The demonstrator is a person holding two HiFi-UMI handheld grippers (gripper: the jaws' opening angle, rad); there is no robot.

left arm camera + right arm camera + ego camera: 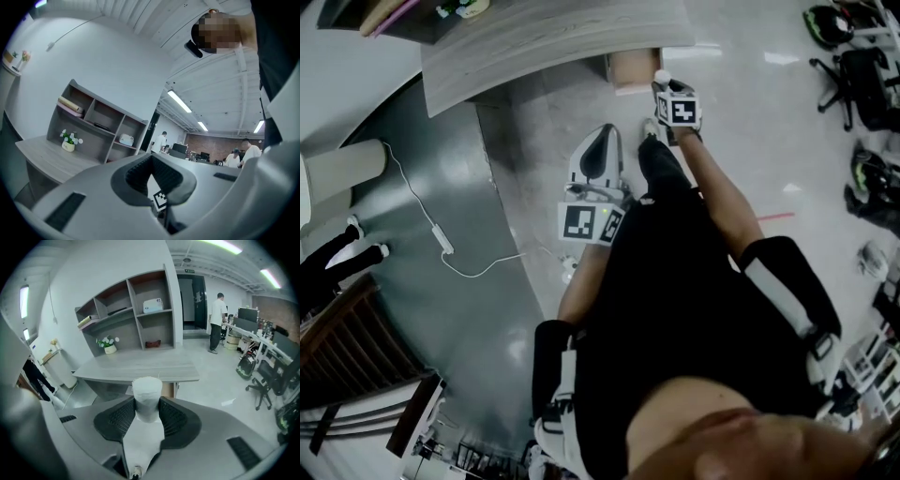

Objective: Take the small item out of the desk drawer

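My right gripper [664,89] is shut on a small white cylinder-shaped item [661,75], held just in front of the desk's edge. In the right gripper view the item [146,392] stands upright between the black pads [117,420] of that gripper [146,404]. The grey wooden desk [553,42] curves across the top, and a brown drawer [633,67] stands out from under it beside the item. My left gripper [602,138] hangs lower, near the person's body, shut with nothing in it. In its own view this gripper [151,164] points up at the ceiling.
A white cable with an adapter [441,239] lies on the dark floor strip at left. Office chairs [853,75] stand at the right. Behind the desk [140,367] is a grey shelf unit [131,310] with a flower pot [109,347]. A person [218,322] stands far off.
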